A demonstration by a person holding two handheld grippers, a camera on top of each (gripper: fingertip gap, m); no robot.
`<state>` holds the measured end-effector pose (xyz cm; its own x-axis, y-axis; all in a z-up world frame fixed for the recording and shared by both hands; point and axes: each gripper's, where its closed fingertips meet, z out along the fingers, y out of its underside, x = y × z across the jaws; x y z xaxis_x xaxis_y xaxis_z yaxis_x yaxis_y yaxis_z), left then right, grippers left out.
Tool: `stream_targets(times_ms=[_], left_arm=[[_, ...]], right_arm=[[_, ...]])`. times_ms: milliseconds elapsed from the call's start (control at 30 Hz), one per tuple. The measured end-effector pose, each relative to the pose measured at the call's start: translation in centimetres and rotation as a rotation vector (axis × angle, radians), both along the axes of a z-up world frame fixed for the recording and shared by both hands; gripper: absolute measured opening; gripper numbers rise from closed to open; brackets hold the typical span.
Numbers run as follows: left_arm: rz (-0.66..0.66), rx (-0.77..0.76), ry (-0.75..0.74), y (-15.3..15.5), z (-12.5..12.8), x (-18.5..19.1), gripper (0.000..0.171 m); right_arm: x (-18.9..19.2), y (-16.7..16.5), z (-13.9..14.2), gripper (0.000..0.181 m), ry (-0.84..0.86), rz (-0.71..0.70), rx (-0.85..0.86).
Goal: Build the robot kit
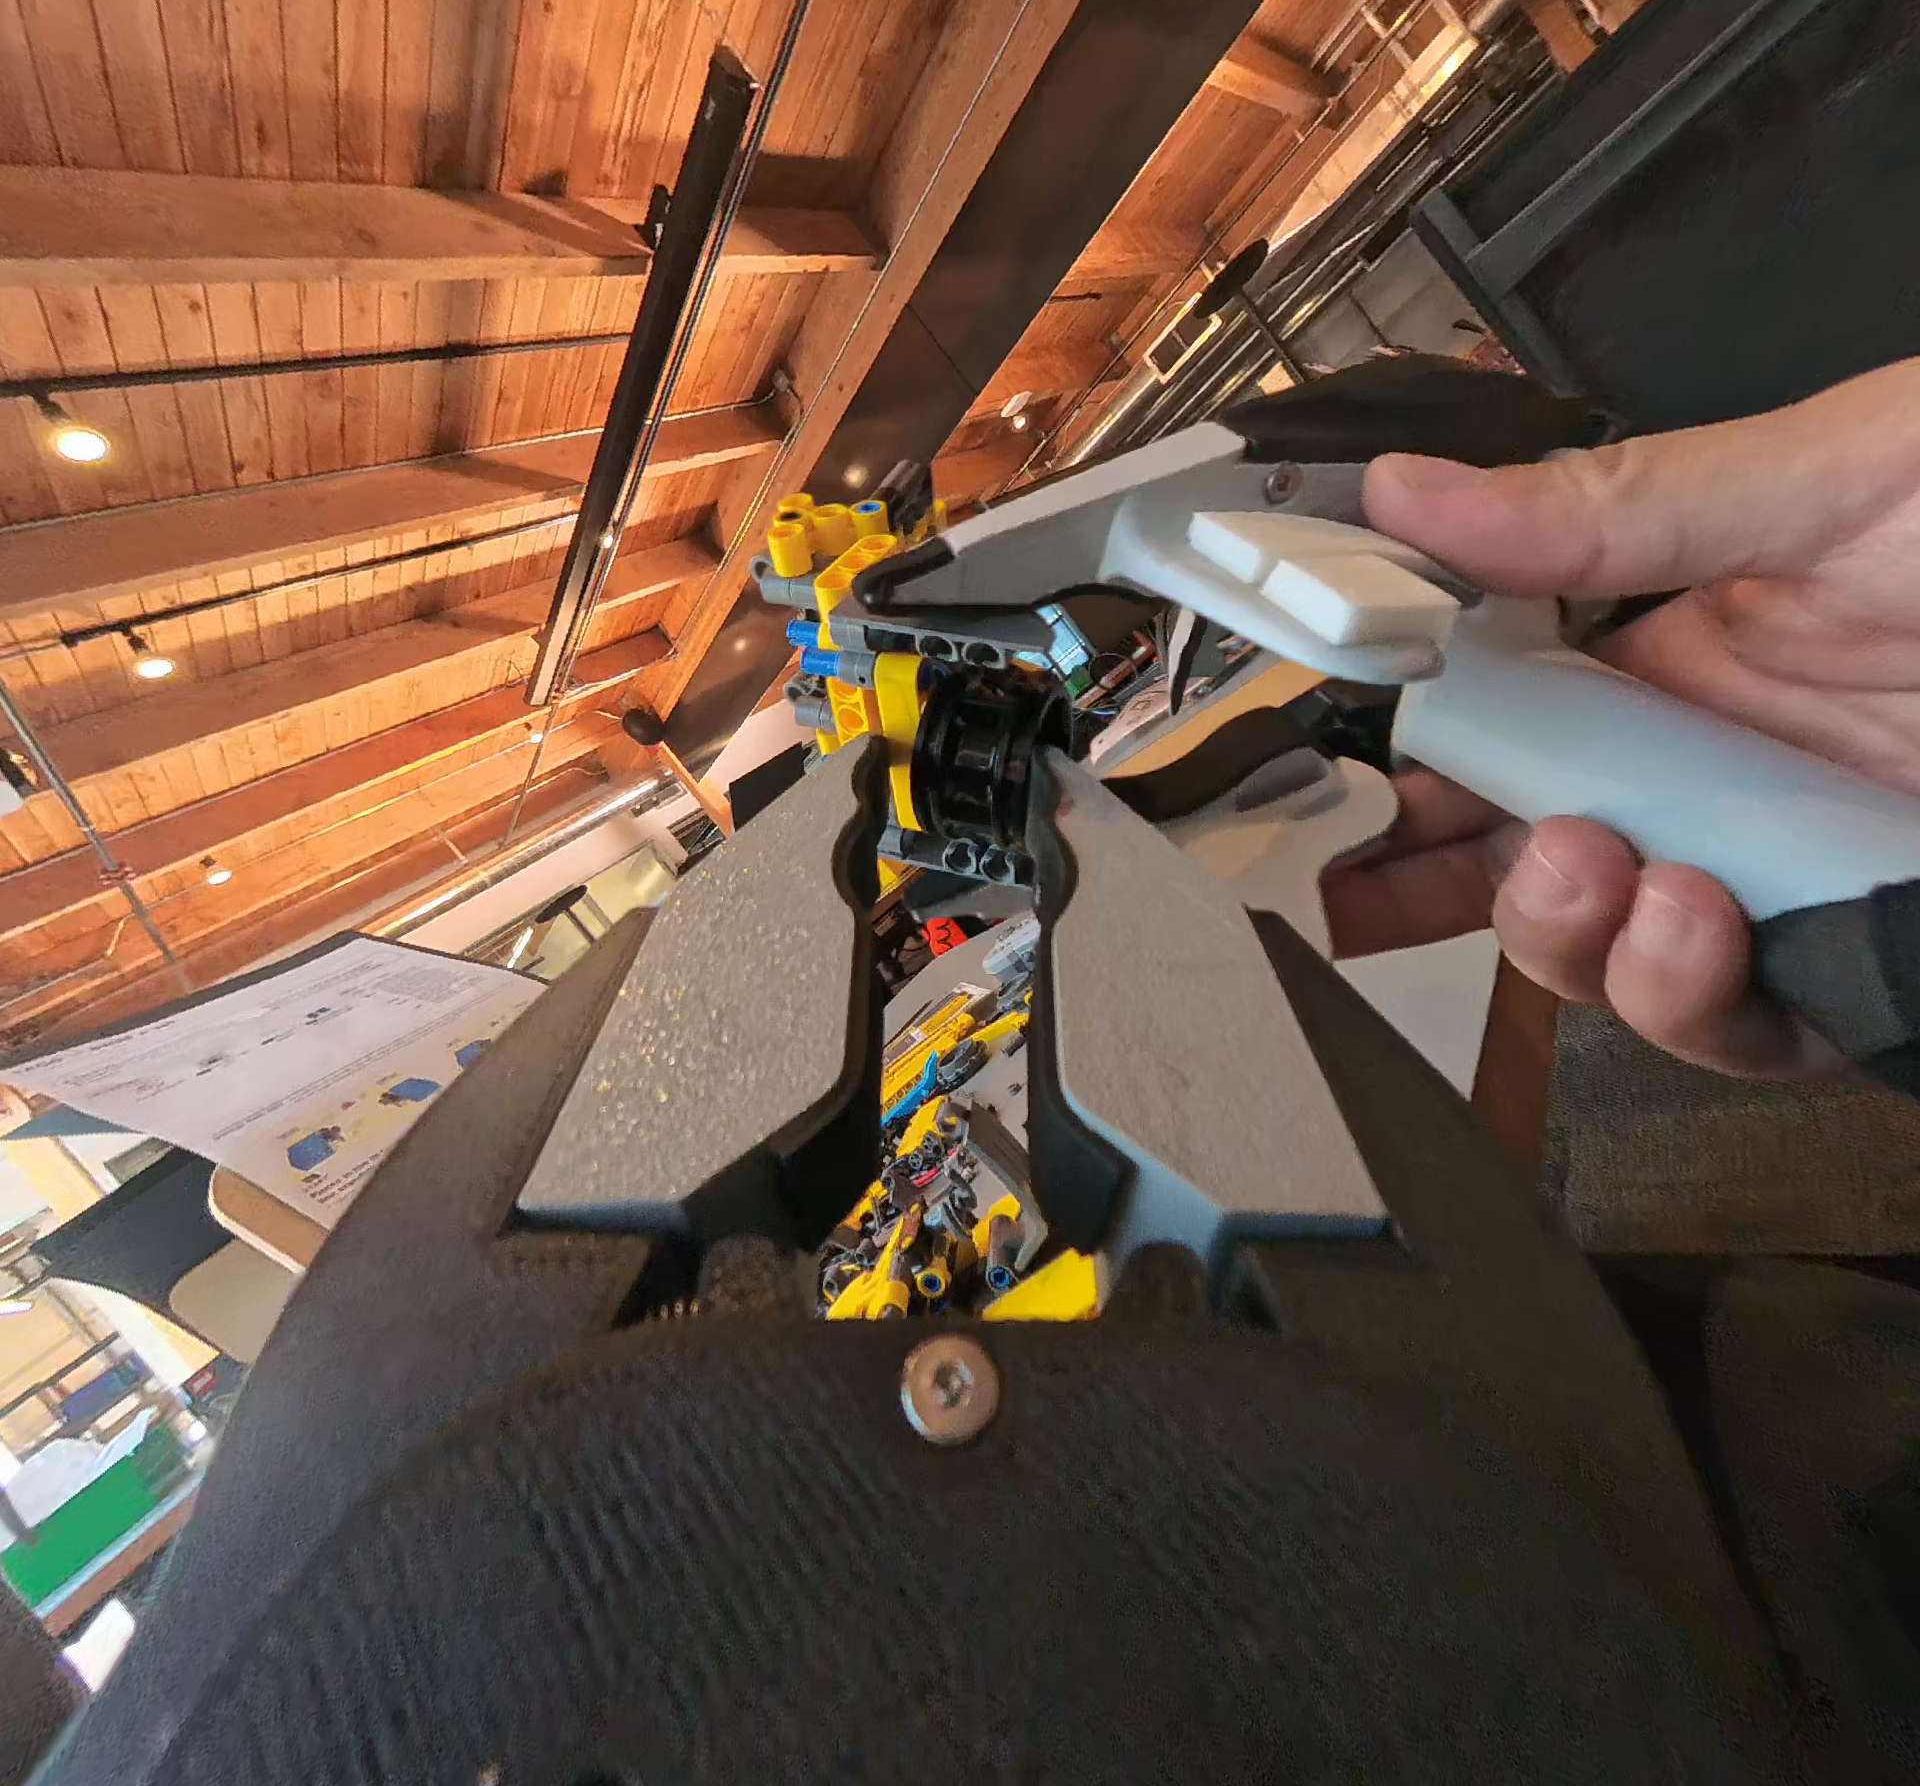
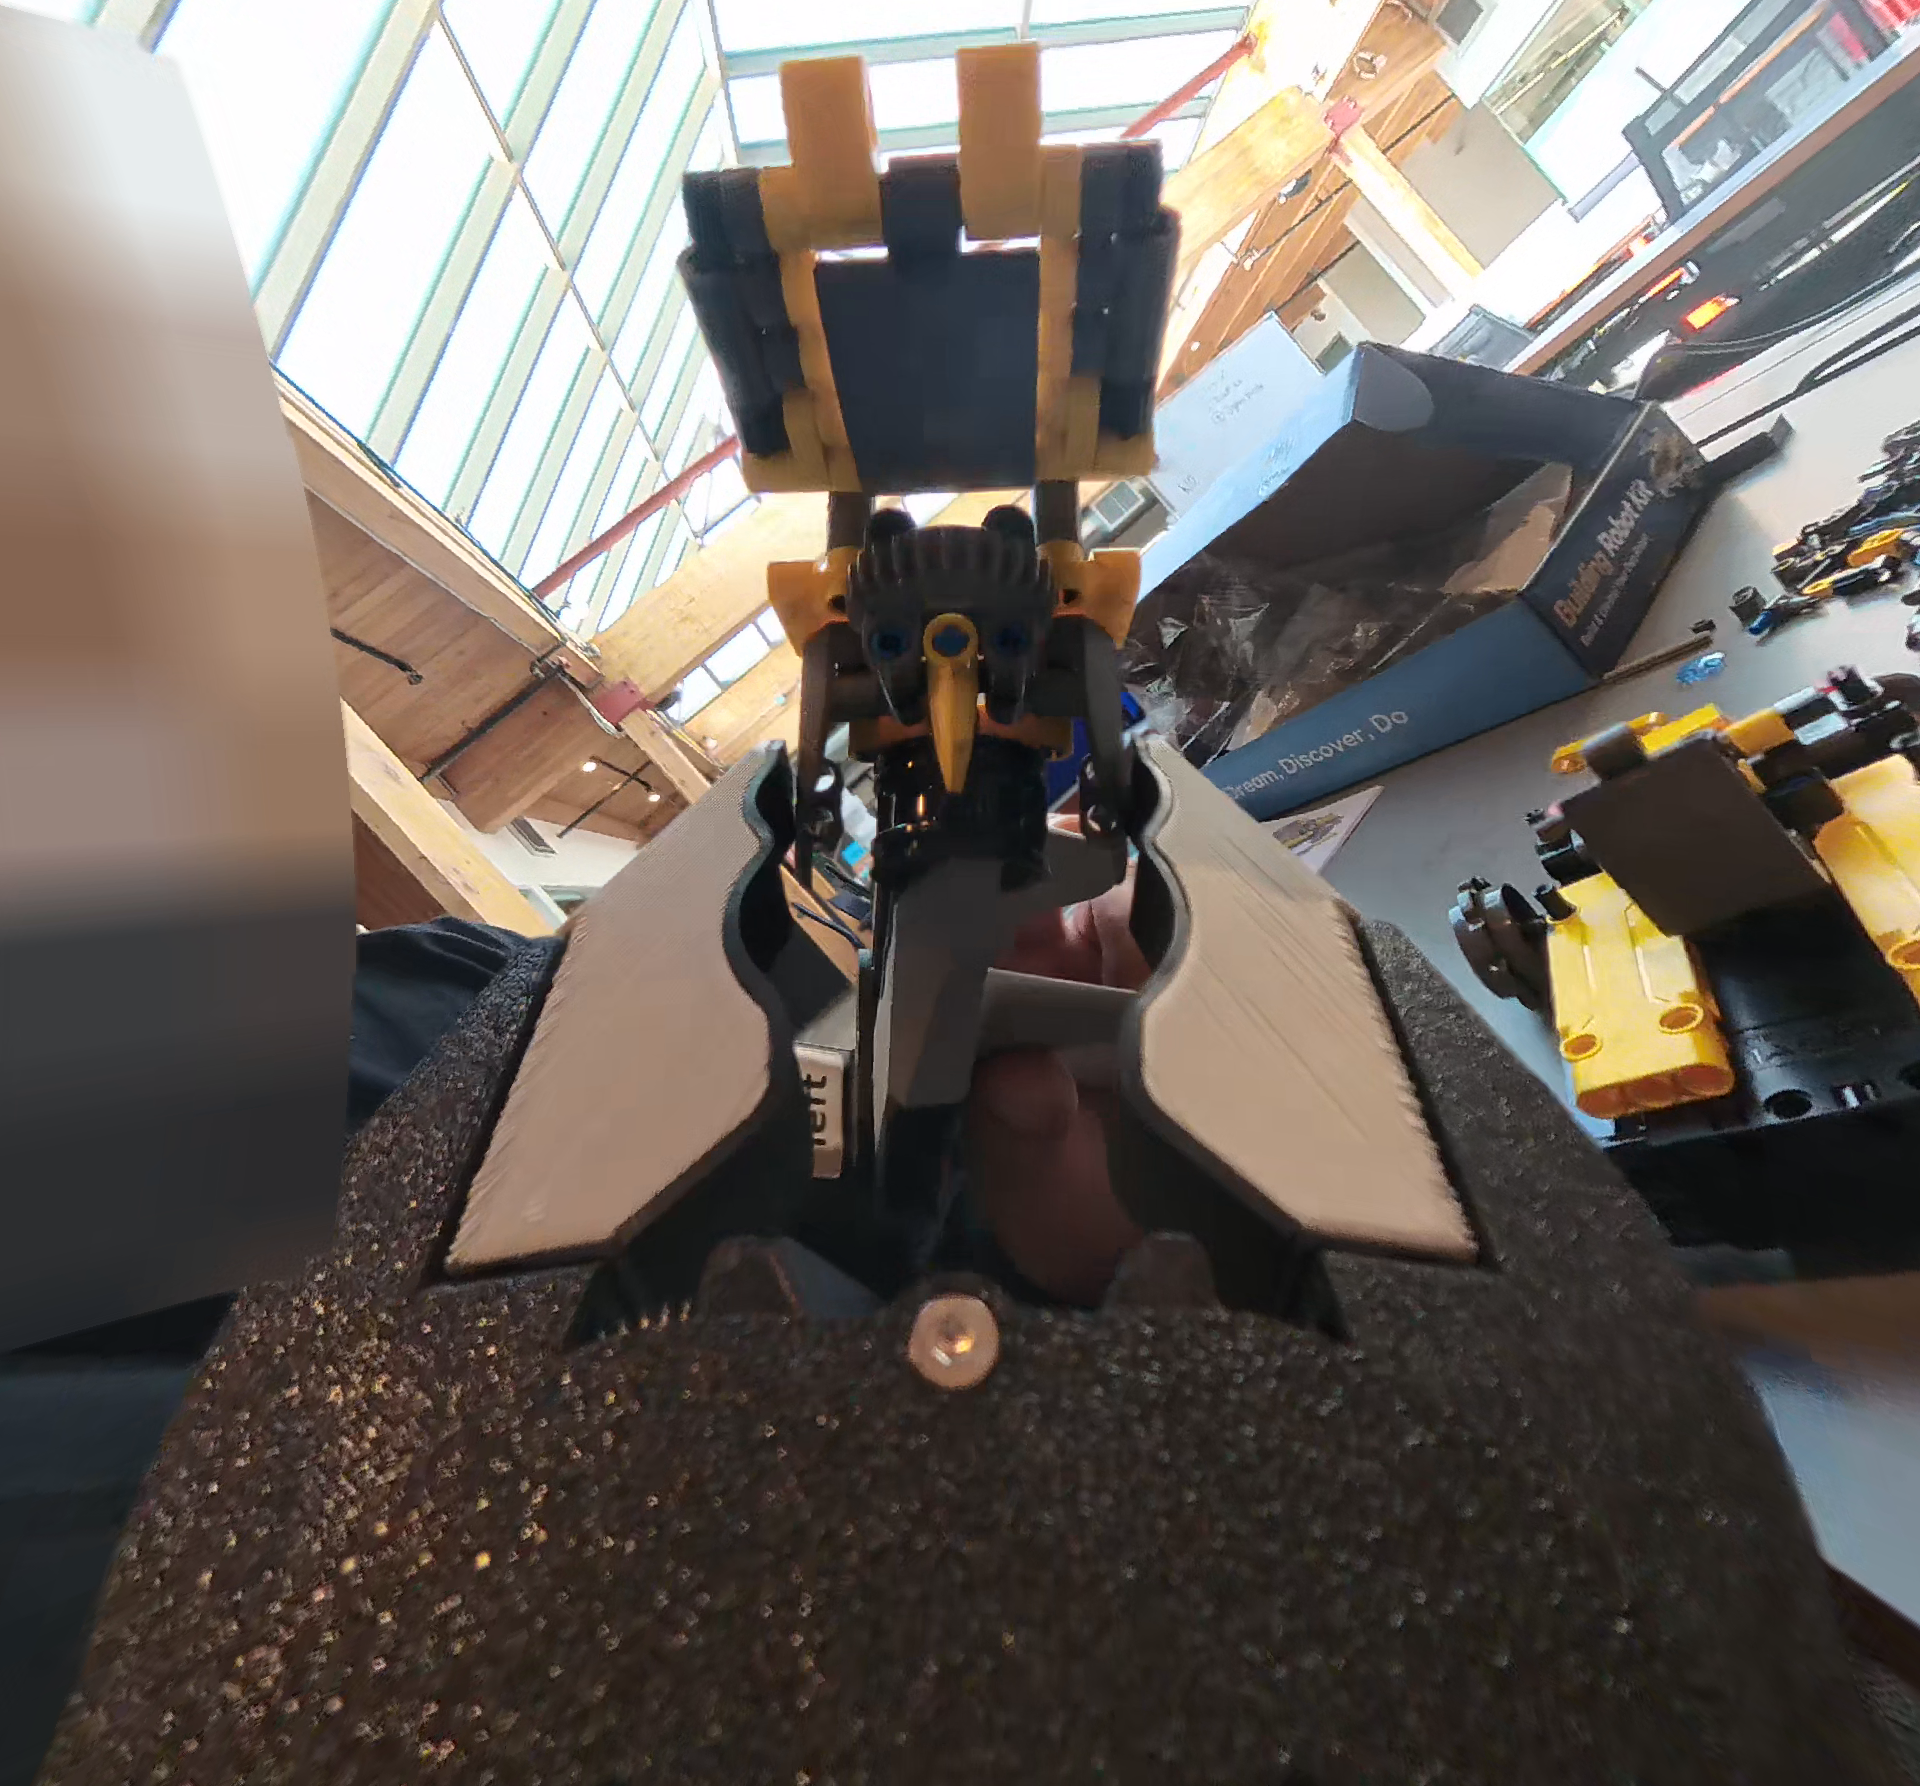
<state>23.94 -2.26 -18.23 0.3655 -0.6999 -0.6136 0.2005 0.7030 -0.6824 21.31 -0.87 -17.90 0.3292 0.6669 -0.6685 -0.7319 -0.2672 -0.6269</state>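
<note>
Left tongs (image 1: pixel 951 780) clamp a black wheel (image 1: pixel 977 760) on a yellow-and-grey brick model (image 1: pixel 862 635), raised against the wooden ceiling (image 1: pixel 312 178). Right tongs (image 2: pixel 961 801) grip the same model (image 2: pixel 925 354) from the other side, fingers closed on its grey beams. Another yellow model (image 2: pixel 1662 988) and a blue box (image 2: pixel 1455 593) sit on the table (image 2: pixel 1455 832).

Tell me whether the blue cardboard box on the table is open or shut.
Open: the blue cardboard box lies tipped toward the camera, crumpled clear plastic showing inside.
</note>
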Motion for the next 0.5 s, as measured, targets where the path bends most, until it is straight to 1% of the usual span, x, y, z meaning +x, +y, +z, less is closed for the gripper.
stream_targets(times_ms=[133, 233, 333, 400, 467, 500], left_arm=[[0.004, -0.037, -0.001, 0.3, 0.0, 0.4, 0.023], [-0.021, -0.088, 0.055, 0.3, -0.8, 1.0, 0.025], [-0.124, -0.125, 0.195, -0.7, -2.4, 1.7, 0.03], [-0.196, -0.148, 0.295, -1.0, -3.2, 1.8, 0.018], [-0.234, -0.216, 0.404, -0.3, -4.2, 2.5, 0.026], [-0.277, -0.246, 0.458, -0.2, -4.6, 2.8, 0.038]], right_arm=[[0.5, 0.4, -0.1, 0.061, -0.154, -0.065, -0.02], [1.4, 0.6, -0.6, 0.061, -0.241, -0.128, -0.046], [3.3, 0.1, -1.1, 0.059, -0.277, -0.18, -0.039], [4.4, -0.2, -2.0, 0.061, -0.276, -0.173, -0.052], [5.3, 0.3, -3.7, 0.058, -0.316, -0.195, -0.102], [5.5, 0.6, -4.5, 0.058, -0.35, -0.198, -0.118]])
